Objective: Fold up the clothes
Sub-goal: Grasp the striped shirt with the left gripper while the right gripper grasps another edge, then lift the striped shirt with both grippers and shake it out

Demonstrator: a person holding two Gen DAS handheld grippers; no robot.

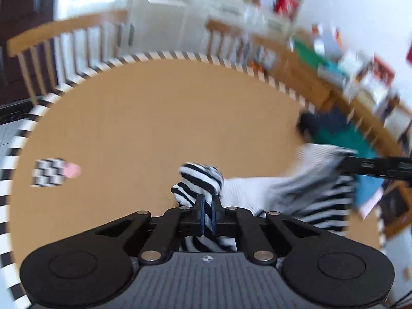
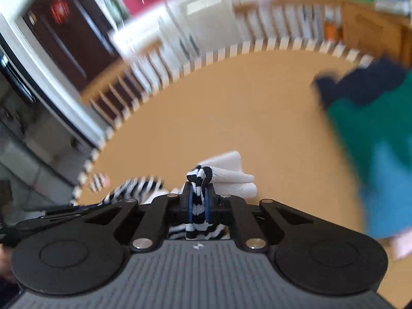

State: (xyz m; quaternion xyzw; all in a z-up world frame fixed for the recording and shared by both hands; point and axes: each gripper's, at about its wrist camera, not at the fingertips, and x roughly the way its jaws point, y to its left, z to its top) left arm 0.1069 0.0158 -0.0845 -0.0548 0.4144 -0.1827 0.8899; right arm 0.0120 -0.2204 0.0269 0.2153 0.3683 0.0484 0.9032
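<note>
The left gripper [image 1: 208, 200] pinches one end of the striped sock [image 1: 247, 195]; the right gripper [image 2: 198, 193] pinches the other. The sock stretches between them over the tan table [image 1: 154, 118], its length running hand to hand.

Bright daylight; heavy motion blur; fisheye-bent edges
</note>
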